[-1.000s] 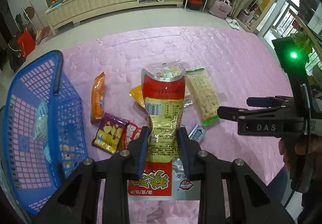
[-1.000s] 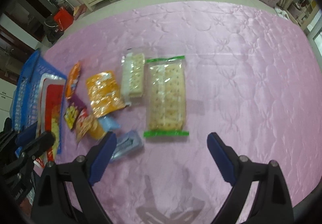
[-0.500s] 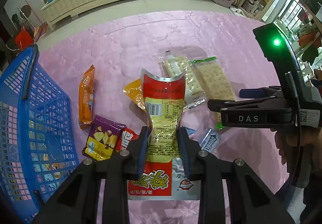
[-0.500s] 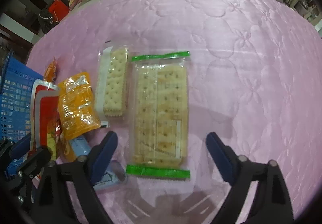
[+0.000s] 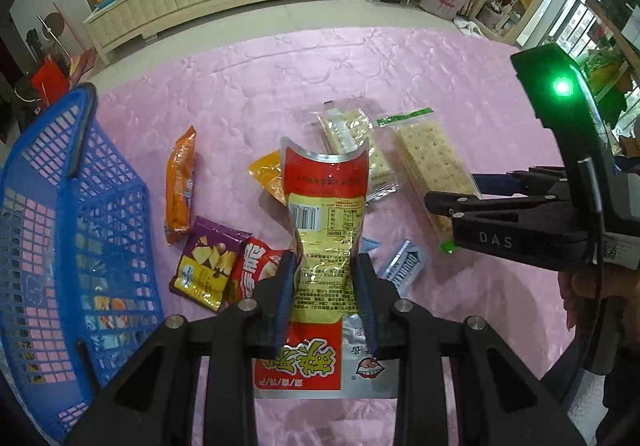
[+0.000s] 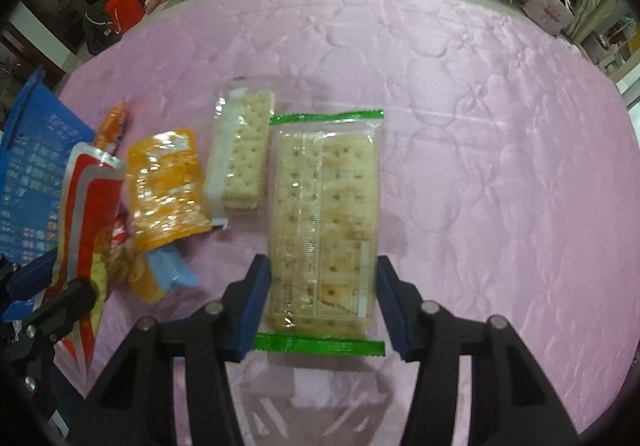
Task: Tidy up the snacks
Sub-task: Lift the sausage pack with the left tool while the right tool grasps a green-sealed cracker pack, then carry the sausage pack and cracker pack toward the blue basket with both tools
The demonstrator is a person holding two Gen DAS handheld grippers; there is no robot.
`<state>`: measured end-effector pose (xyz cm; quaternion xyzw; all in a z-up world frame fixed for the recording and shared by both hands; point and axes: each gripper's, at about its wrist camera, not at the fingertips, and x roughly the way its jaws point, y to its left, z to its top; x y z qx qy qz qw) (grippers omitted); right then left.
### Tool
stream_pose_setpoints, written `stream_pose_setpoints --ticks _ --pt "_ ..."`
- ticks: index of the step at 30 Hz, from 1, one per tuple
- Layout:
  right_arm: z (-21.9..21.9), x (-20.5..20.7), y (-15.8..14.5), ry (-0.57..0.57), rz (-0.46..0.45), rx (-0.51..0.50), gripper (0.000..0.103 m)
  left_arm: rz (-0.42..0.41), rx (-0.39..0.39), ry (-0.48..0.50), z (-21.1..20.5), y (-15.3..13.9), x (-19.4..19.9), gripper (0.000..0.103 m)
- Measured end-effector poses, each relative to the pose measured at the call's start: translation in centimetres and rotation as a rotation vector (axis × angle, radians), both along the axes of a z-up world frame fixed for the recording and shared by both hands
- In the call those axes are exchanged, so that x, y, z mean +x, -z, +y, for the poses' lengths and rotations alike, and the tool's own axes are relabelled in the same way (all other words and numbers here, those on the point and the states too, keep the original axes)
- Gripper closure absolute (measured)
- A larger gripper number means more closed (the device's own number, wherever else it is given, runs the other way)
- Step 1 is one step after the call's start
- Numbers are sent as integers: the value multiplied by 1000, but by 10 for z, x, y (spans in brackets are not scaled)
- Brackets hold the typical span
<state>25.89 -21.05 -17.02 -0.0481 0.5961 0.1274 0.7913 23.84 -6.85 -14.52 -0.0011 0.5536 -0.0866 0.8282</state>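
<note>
Snacks: the right gripper, open, has moved down around the cracker pack (ready to close); the left gripper still clamps the red bag.

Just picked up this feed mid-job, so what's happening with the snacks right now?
A person is working two handheld grippers over a pink tablecloth strewn with snack packets. The left gripper is shut on a tall red and yellow snack bag, held up beside the blue basket. The right gripper is down around the near end of the green-edged cracker pack, jaws open on either side of it, not yet clamped. Several small packets lie loose between them.
</note>
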Motion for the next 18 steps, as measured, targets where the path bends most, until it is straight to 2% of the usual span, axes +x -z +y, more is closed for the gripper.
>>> stream_pose_setpoints --ticks 11,18 --pt "3 -45 -81 -13 -115 26 46 -119 -16 10 13 -60 -39 76" --pt "31 -65 -126 -61 -188 64 46 -192 -17 -15 41 -100 -60 76"
